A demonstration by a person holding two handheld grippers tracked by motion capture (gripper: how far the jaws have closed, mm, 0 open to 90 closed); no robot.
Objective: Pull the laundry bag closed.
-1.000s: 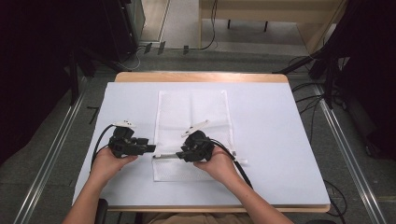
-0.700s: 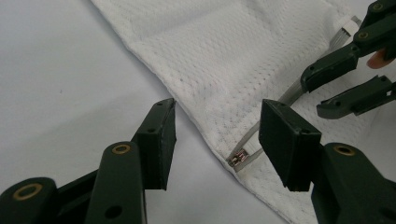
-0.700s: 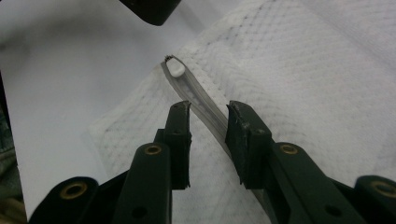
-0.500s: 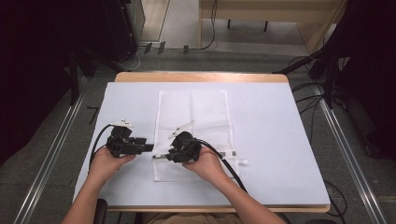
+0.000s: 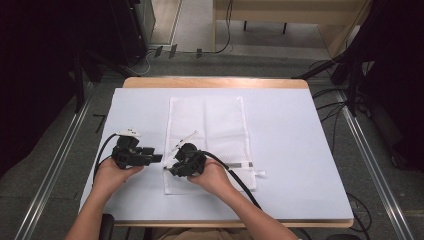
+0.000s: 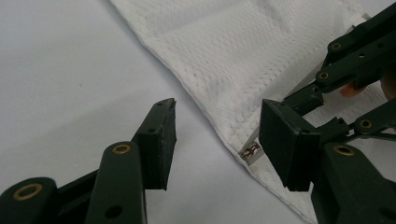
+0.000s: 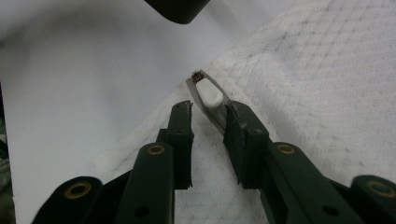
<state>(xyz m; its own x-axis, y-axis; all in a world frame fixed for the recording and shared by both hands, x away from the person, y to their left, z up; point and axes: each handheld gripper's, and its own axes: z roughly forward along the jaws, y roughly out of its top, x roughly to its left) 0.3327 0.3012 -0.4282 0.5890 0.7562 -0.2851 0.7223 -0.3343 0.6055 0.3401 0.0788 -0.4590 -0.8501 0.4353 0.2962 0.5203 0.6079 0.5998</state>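
Right gripper view: the right gripper (image 7: pixel 208 119), jaws just closing yet unclenched, straddles the zipper pull (image 7: pixel 208 93) at the mesh bag (image 7: pixel 317 93) edge; the left gripper (image 6: pixel 217 133) waits released alongside, on the white table cover (image 5: pixel 300 130).

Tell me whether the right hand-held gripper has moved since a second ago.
Yes. The right hand-held gripper has slid left along the white mesh bag, toward its left edge and the left hand-held gripper. Its jaws have just been closing around the zipper pull.

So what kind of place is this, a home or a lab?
Probably a lab or recording workspace: a table under a white sheet, a white mesh bag on it, cables on the grey floor, metal rails alongside.
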